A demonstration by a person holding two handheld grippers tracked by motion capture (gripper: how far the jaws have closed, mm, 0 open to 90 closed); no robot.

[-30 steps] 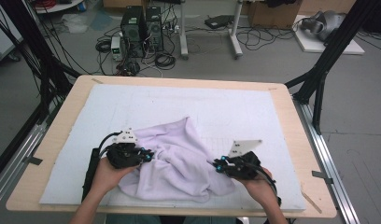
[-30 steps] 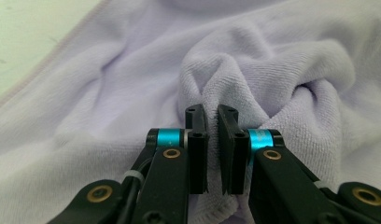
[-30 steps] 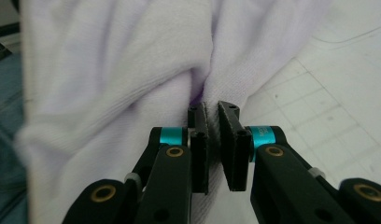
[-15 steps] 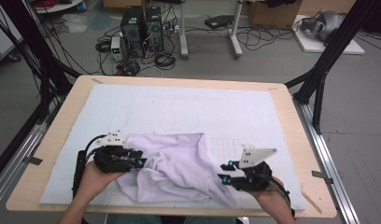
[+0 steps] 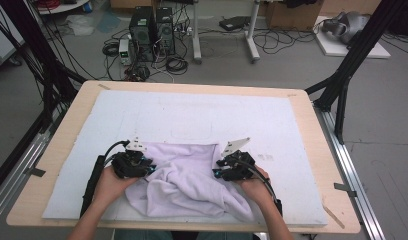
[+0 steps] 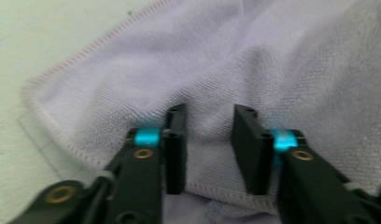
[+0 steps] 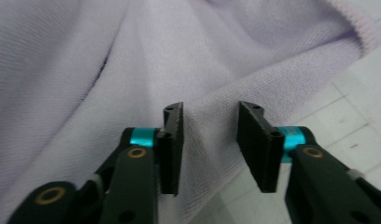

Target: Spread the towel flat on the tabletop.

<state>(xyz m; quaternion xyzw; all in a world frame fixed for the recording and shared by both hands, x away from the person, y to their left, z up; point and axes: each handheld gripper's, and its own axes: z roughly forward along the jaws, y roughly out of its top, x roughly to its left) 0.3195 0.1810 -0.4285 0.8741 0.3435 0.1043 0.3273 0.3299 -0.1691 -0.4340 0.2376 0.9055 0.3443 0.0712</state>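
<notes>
Towel: we see a soft purple towel (image 5: 184, 177) bunched on the white mat (image 5: 192, 115), near us.
Left gripper (image 6: 208, 140): jaws partly apart, towel edge between them.
Right gripper (image 7: 209, 140): jaws partly apart around a fold.

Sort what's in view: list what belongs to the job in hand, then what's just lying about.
In the job:
- lilac towel, rumpled on the white mat
- left claw, open at its left edge
- right claw, open at its right edge

Lying about:
- computer towers on the floor beyond the table
- loose cables beside them
</notes>
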